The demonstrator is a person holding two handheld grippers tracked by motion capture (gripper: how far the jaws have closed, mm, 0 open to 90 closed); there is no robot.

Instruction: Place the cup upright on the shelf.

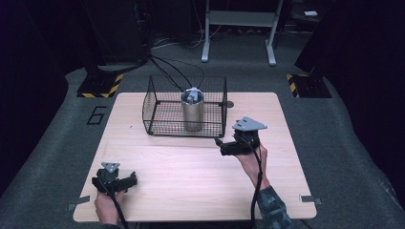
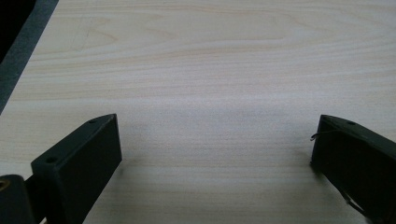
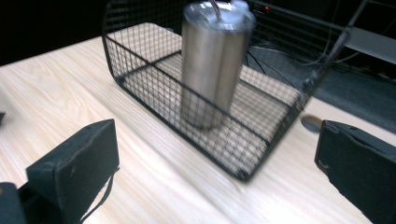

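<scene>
Steel is what catches the eye: a brushed metal tumbler [image 1: 193, 110] stands upright inside the black wire basket [image 1: 157, 114] at the far middle of the pale wooden table [image 1: 191, 176]. From the high view, the right gripper [image 1: 220, 145] sits just in front of the basket's near right corner, apart from the mesh. Its own view shows the jaws spread wide with nothing between them, and the tumbler [image 3: 215, 60] beyond the mesh wall [image 3: 154, 88]. That picture is smeared, so I can't make out what sits on the tumbler's lid.

To my mind the step in hand is reaching for the tumbler. Done well, the gripper should rise above the basket rim and come down from the top instead of pushing at the wire. Square the jaws on the smooth body and close firmly, since polished steel may slip.

The left gripper [image 1: 133, 179] rests low at the near left of the table, jaws wide apart and empty over bare wood [image 2: 210, 70].
</scene>
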